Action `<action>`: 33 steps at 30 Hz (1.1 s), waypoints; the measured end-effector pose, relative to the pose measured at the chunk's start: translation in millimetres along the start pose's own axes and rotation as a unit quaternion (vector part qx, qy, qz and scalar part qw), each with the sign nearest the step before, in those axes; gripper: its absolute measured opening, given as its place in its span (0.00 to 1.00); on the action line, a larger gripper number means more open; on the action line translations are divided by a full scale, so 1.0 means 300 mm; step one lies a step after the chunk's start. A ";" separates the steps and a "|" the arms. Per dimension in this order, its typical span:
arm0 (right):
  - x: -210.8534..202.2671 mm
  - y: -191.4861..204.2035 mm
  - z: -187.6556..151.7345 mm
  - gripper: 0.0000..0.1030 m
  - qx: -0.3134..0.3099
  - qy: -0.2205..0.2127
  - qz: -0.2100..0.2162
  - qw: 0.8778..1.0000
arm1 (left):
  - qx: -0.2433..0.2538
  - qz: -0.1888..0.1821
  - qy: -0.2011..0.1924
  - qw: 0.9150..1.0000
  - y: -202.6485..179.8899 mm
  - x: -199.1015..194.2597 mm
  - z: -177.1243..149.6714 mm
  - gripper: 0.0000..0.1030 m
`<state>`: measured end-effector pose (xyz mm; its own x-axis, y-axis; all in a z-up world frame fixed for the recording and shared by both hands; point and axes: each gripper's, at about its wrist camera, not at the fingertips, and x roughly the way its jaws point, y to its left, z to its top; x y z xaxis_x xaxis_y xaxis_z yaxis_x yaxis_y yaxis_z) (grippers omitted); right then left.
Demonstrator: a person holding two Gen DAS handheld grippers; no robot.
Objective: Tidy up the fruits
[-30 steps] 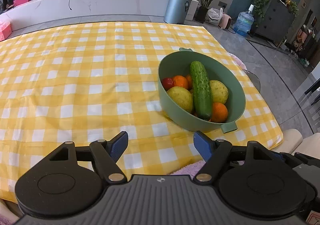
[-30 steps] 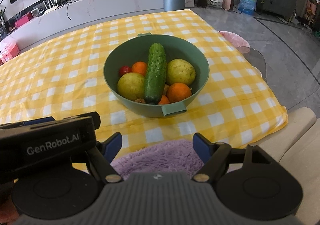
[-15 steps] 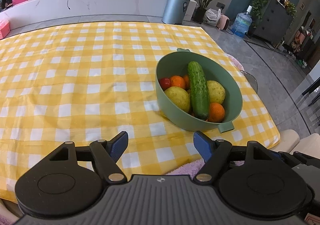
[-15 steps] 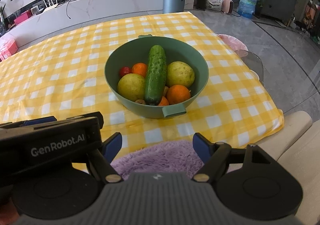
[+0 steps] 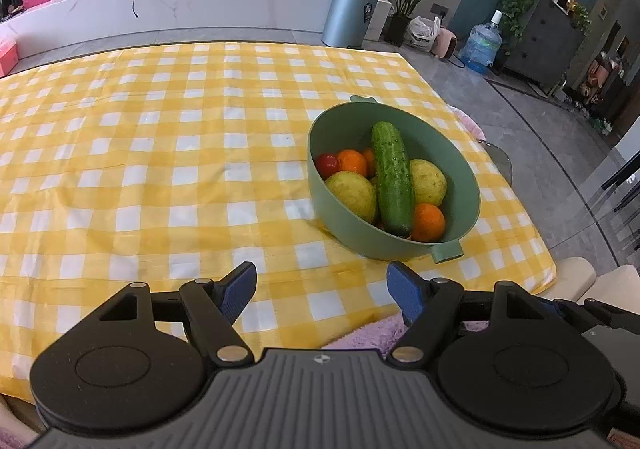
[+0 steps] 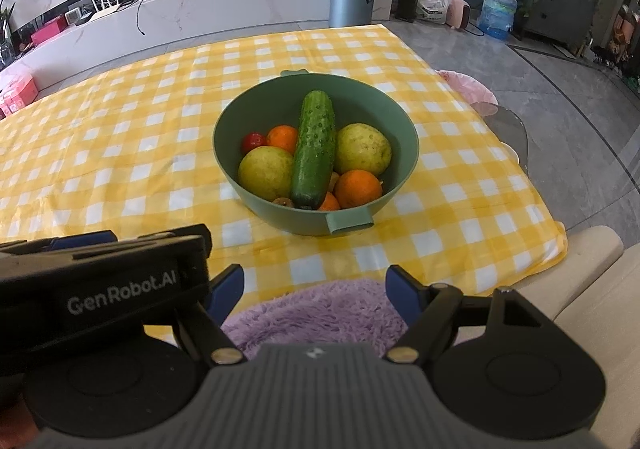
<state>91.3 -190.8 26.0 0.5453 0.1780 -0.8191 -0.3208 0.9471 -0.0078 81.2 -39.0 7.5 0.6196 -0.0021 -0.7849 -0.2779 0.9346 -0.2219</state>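
Both pairs of blue fingers stand wide and empty over the near edge of the surface [image 5: 160,177]: the left gripper [image 5: 321,289] near and left of the bowl [image 5: 352,233], the right gripper [image 6: 315,289] straight before it, above purple fleece [image 6: 320,313]. In the bowl a cucumber [image 6: 314,153] lies across pears [image 6: 362,147], oranges [image 6: 357,187] and a tomato [image 6: 253,140].
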 end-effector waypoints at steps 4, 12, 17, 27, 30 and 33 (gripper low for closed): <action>-0.002 0.005 0.000 0.72 -0.004 -0.001 0.001 1.000 | -0.002 0.002 0.000 1.000 -0.003 0.000 -0.002 0.85; -0.006 0.001 -0.001 0.72 -0.003 0.000 0.006 1.000 | -0.001 0.002 -0.001 1.000 -0.003 -0.002 -0.004 0.85; -0.011 0.001 0.000 0.72 -0.002 -0.004 0.005 1.000 | 0.000 0.004 -0.005 1.000 -0.004 -0.005 -0.003 0.85; -0.021 0.012 -0.003 0.72 -0.007 -0.013 0.001 1.000 | 0.000 0.006 -0.008 1.000 -0.001 -0.011 -0.002 0.85; -0.026 0.015 -0.003 0.72 -0.010 -0.016 -0.003 1.000 | -0.001 0.003 -0.007 1.000 0.001 -0.014 -0.001 0.85; -0.028 0.015 -0.003 0.72 -0.010 -0.017 -0.005 1.000 | 0.000 0.000 -0.005 1.000 0.002 -0.014 0.001 0.85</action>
<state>84.5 -188.4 32.4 0.5745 0.1788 -0.7987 -0.3314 0.9431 -0.0272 78.6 -38.3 10.7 0.6276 0.0017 -0.7785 -0.2777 0.9347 -0.2217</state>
